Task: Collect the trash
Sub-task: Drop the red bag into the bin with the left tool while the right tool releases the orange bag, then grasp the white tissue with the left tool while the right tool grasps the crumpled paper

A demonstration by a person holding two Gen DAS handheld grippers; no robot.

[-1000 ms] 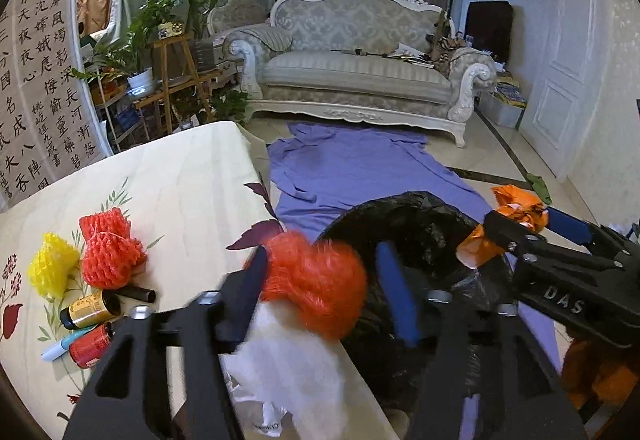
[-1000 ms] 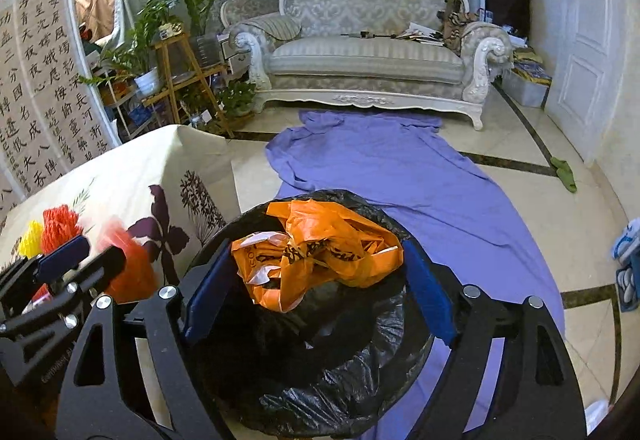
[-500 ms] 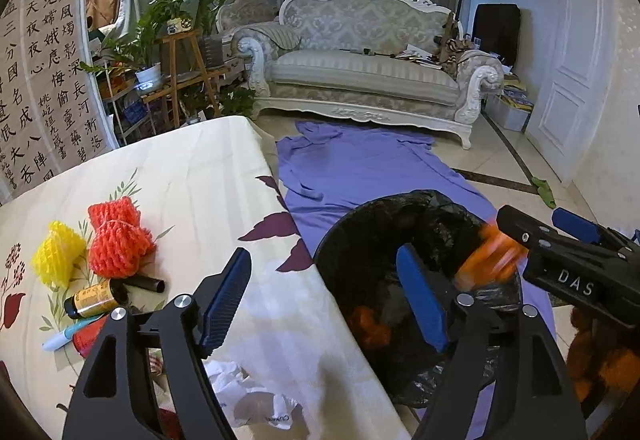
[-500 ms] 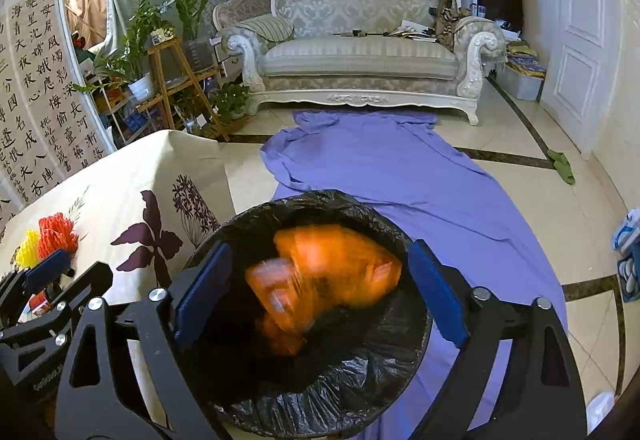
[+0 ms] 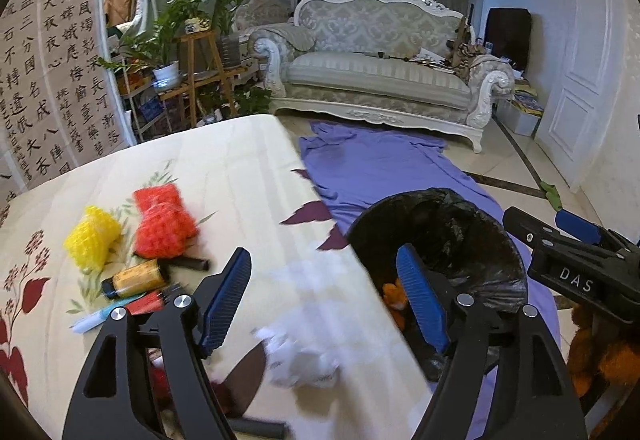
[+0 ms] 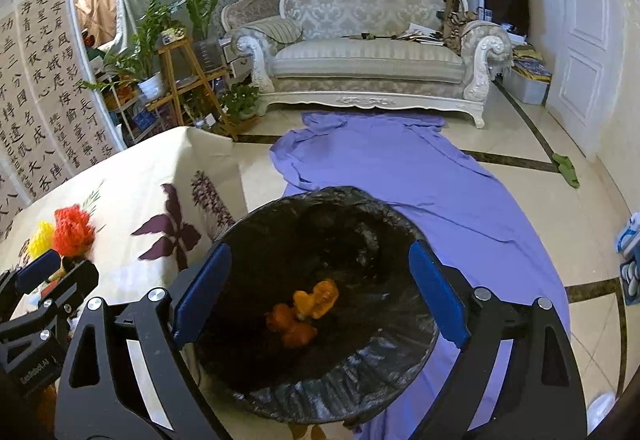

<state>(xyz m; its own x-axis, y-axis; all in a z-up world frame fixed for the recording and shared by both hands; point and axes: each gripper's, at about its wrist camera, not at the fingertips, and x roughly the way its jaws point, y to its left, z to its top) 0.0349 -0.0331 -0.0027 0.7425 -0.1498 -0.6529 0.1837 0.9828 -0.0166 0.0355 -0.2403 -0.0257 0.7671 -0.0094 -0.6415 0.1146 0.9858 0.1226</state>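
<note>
Since a second ago the orange bag (image 6: 306, 314) has dropped out of the right gripper (image 6: 320, 292) and the red net left the left gripper (image 5: 326, 300); both now lie at the bottom of the black-lined bin (image 6: 404, 224). Both grippers' jaws have just been opening and stand spread with nothing between them, the right one above the bin. Beside the bin, on the table (image 5: 224, 167), crumpled white paper (image 5: 302, 354) lies under the left gripper, with red (image 5: 162, 224) and yellow foam nets (image 5: 92, 236) farther off.
</note>
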